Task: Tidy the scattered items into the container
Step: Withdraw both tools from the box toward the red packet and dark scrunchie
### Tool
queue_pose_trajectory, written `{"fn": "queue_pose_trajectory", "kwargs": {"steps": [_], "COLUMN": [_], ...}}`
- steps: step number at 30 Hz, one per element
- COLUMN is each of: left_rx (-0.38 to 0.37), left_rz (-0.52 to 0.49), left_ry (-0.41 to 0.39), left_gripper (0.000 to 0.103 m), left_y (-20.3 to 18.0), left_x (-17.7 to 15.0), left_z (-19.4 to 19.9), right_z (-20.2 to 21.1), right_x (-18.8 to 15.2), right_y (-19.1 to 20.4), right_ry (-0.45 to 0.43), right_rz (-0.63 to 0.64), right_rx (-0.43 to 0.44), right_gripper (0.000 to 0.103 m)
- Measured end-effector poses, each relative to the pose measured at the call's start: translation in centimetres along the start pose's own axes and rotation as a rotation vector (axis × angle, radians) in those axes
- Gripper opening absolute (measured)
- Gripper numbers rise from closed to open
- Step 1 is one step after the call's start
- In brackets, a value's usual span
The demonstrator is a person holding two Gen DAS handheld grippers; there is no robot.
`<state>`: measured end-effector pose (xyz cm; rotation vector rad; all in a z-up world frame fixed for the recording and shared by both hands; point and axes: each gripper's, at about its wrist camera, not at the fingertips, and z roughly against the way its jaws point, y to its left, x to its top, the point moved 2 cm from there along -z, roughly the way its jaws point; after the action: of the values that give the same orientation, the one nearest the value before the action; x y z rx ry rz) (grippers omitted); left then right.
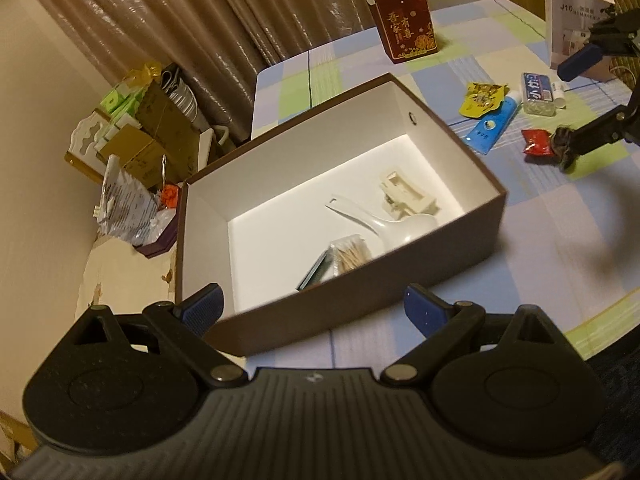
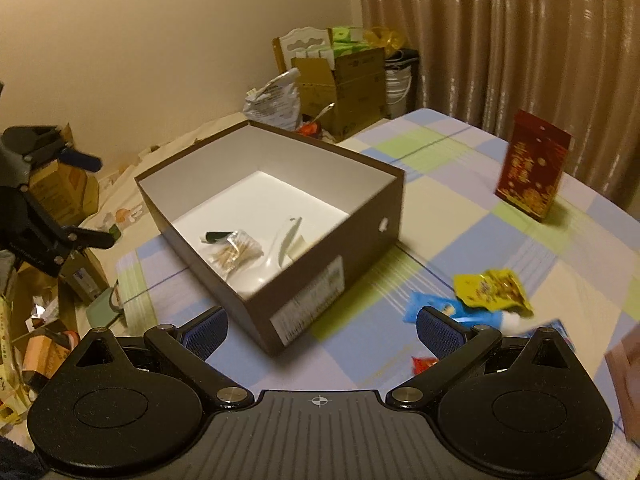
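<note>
A brown box with a white inside (image 1: pixel 400 276) (image 2: pixel 360 208) stands open on the checked tablecloth. In it lie a white spoon (image 1: pixel 394 230), a bag of toothpicks (image 1: pixel 350 256) and a cream plastic piece (image 1: pixel 408 196). Beside the box lie a yellow packet (image 1: pixel 482 98) (image 2: pixel 494 288), a blue tube (image 1: pixel 492 124), a white-and-blue pack (image 1: pixel 538 94) and a red packet (image 1: pixel 538 146). My left gripper (image 1: pixel 310 312) is open and empty at the box's near wall. My right gripper (image 2: pixel 320 332) is open and empty, above the table near the packets.
A dark red carton (image 1: pixel 406 24) (image 2: pixel 532 164) stands at the table's far side. A white product box (image 1: pixel 572 20) stands at the right. Cardboard boxes and bags (image 1: pixel 136 140) are piled on the floor by the curtain.
</note>
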<state>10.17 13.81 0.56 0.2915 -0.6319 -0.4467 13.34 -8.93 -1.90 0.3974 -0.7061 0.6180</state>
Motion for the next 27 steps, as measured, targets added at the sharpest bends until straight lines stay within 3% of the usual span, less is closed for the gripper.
{"fn": "queue_pose_trajectory", "kwargs": {"steps": [10,20,27], "left_rx": [-0.022,-0.133,-0.237], "left_rz": [0.101,0.165,0.127], "left_ry": [0.025,0.018,-0.02], "left_gripper": [0.096,0.096,0.096], "left_y": [-5.1,-11.0,-14.9], "left_x": [-1.5,-1.4,1.0], "left_z": [2.0,2.4,1.6], "right_z": [3.3,6.6,8.0], "right_x": [-3.3,-7.0,-9.6], "right_y": [-2.6,-5.7,-8.5], "right_ry": [-0.009,-0.017,0.011], "right_rz": [-0.042,-0.079,-0.154], "right_rx": [-0.04,-0.132,-0.179], "right_gripper": [0.103,0.103,0.103]}}
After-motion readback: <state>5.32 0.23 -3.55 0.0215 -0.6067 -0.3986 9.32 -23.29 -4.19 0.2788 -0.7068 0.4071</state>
